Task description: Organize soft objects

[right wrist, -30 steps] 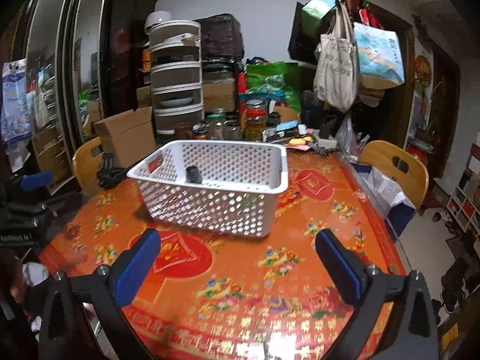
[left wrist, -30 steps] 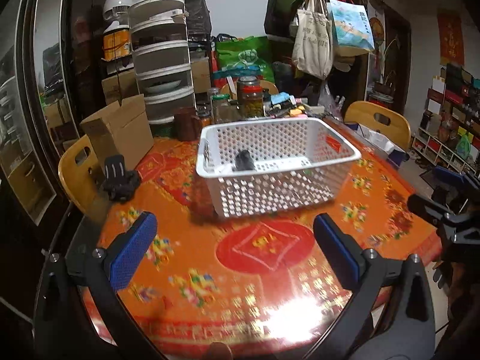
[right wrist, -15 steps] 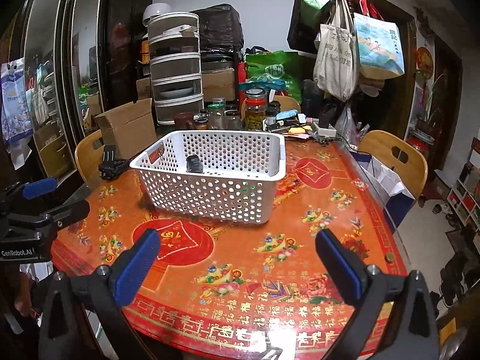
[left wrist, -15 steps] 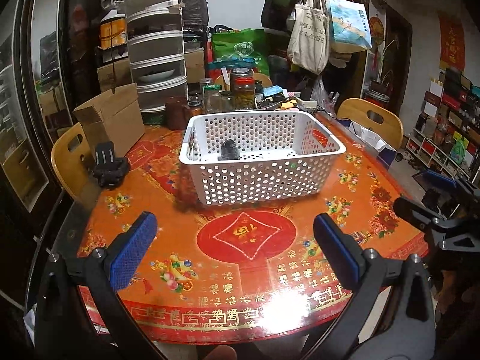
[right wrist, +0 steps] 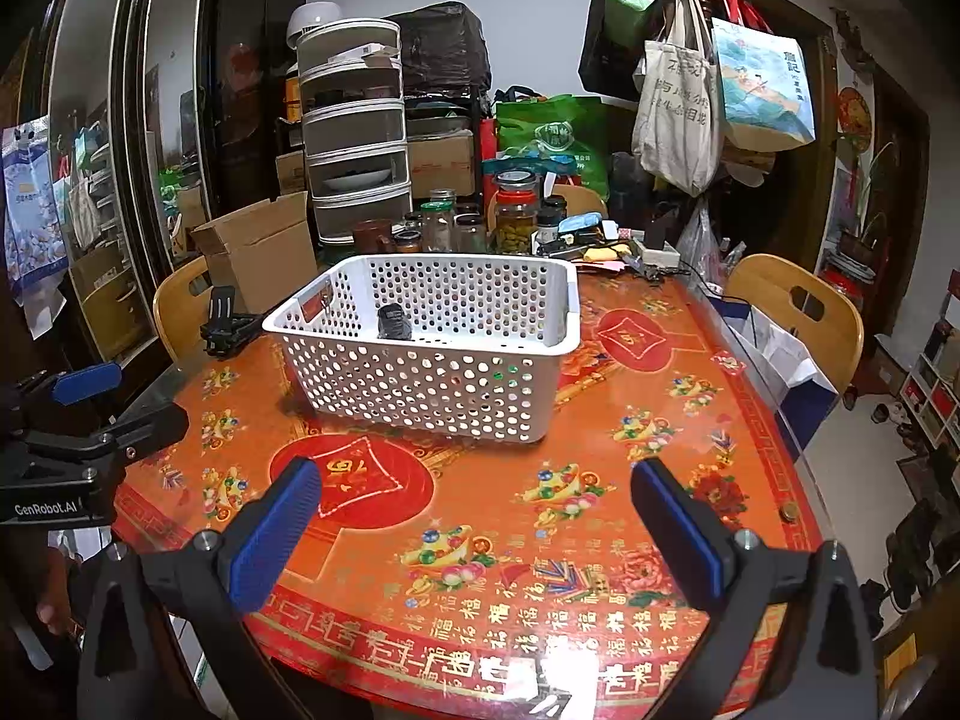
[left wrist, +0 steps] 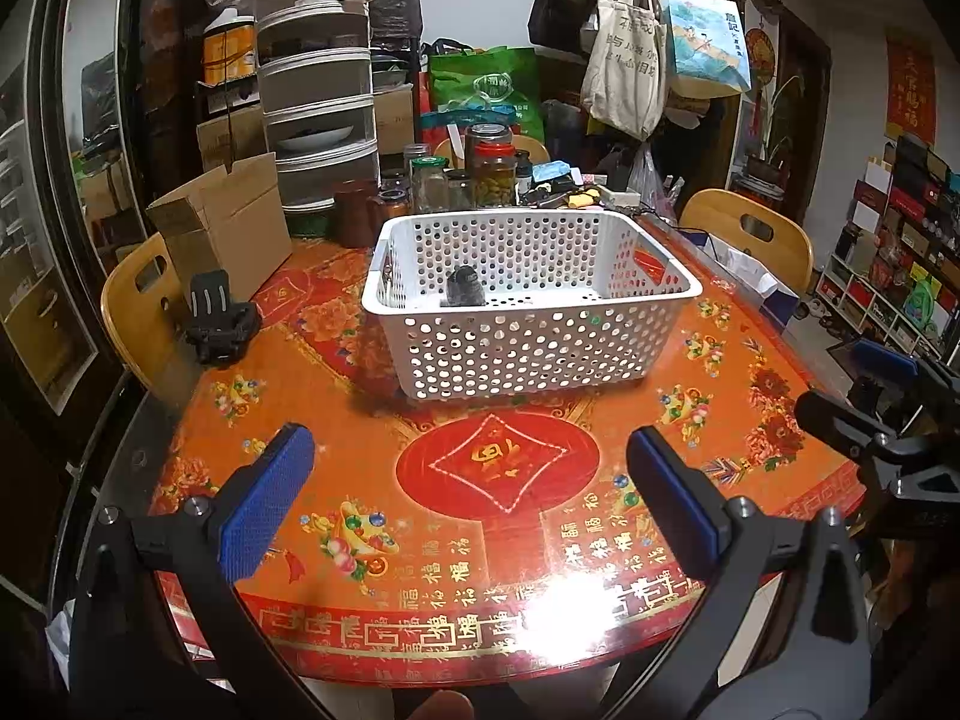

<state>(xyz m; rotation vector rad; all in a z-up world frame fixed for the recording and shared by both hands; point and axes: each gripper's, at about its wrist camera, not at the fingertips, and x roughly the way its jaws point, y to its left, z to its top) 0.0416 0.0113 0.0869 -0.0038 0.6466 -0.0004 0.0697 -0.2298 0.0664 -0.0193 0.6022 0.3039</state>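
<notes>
Basket [left wrist: 531, 354] on table [left wrist: 498, 546] (jars [left wrist: 492, 171] behind it).

A round bench [left wrist: 492, 546] covered with an orange and red patterned cloth under a glossy sheet is seen in the middle of a crowded room, and a bright glare of overhead light is reflected near its front edge. Wooden chairs [right wrist: 798, 312] with cut-out backs are placed around it. A tall dark cabinet with glass doors [right wrist: 120, 138] is set along the left side. A stack of translucent drawers [left wrist: 315, 90] is placed beyond the bench, against a pale wall [right wrist: 528, 6]. Cloth bags [right wrist: 678, 114] are hung from a wooden coat stand. Low open shelving [left wrist: 894, 264] is seen at far right, above a light tiled floor [right wrist: 858, 462].
</notes>
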